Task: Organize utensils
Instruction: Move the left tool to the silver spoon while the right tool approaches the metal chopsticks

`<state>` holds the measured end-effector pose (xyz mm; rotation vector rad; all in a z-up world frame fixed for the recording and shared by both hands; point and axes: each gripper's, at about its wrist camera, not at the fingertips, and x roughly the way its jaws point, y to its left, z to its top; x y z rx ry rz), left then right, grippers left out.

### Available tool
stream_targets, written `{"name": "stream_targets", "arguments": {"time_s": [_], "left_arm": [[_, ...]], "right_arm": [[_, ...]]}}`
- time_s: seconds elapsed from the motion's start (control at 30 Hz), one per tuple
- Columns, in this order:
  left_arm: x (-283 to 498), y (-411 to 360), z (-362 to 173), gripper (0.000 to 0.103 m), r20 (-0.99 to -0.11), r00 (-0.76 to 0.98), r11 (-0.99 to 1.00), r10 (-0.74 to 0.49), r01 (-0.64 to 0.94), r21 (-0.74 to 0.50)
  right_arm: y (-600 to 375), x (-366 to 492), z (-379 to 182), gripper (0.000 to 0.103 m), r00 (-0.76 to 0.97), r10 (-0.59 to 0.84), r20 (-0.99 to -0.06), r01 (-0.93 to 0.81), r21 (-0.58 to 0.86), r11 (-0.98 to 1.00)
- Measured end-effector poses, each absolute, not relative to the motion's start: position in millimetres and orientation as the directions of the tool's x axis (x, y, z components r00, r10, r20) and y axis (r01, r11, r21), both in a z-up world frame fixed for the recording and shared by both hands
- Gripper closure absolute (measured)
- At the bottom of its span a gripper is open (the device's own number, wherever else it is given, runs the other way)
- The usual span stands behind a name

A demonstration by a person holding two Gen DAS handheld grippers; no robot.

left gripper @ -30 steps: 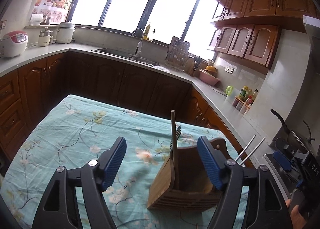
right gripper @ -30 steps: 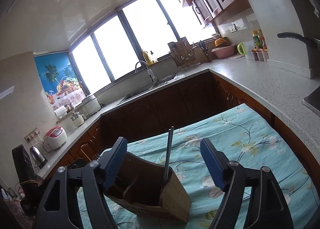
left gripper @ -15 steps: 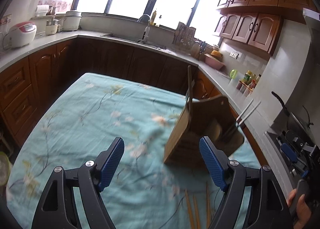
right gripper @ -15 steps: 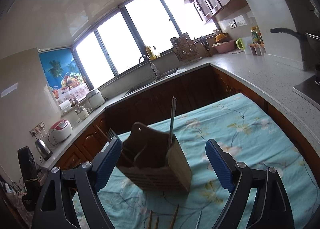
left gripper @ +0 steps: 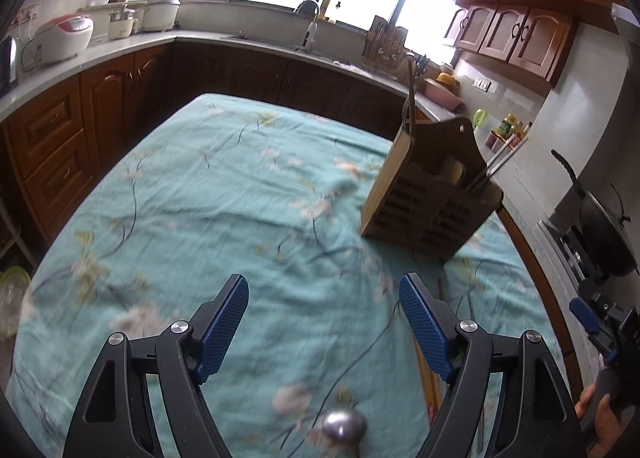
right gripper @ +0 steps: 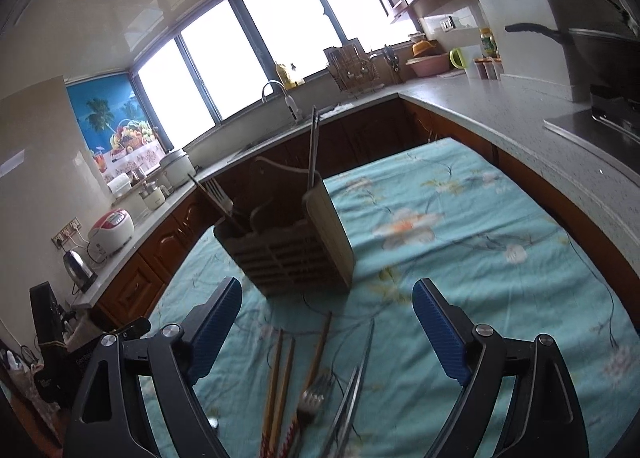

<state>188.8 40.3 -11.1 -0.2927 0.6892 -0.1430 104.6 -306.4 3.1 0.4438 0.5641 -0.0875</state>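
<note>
Wooden utensil caddy [right gripper: 288, 242]: upright ahead of both grippers, partly filled.
Right gripper [right gripper: 327, 330]: jaws apart, empty; wooden chopsticks [right gripper: 280, 382], fork [right gripper: 314, 398], metal chopsticks [right gripper: 352, 386] lie loose between them.
Left gripper [left gripper: 323, 332]: apart, empty.
Risk: crowded, overlapping pieces invite pinching two together or slipping.

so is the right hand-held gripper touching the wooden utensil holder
Apart. The right wrist view shows the right hand-held gripper open, with teal cloth visible between its fingertips and the wooden utensil holder.
</note>
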Motion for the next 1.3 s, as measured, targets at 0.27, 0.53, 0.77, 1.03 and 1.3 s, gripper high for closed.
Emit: {"name": "stream_targets", "arguments": {"time_s": [0.27, 0.53, 0.77, 1.03, 1.3], "left_arm": [[155, 43, -28, 0.025, -0.654, 0.721, 0.954, -0.228, 0.030, -0.299], [137, 44, -36, 0.025, -0.692, 0.683, 0.955, -0.235, 0.029, -0.296], [130, 30, -42, 0.026, -0.738, 0.631, 0.962, -0.238, 0.049, -0.268], [137, 2, -58, 0.042, -0.790, 0.560, 0.968, -0.249, 0.108, -0.229], [163, -12, -72, 0.071, -0.805, 0.548, 0.974, -0.227, 0.120, -0.192]], "right_arm": [[-300, 83, -20, 0.014, 0.810, 0.046, -0.585, 0.218, 0.373, 0.902], [-298, 73, -41, 0.014, 0.787, 0.054, -0.615, 0.229, 0.373, 0.899], [-291, 72, -46, 0.014, 0.778, 0.063, -0.625, 0.221, 0.366, 0.904], [-285, 83, -51, 0.015, 0.752, 0.060, -0.656, 0.212, 0.328, 0.921], [-284, 100, -58, 0.026, 0.720, 0.055, -0.692, 0.212, 0.295, 0.931]]}}
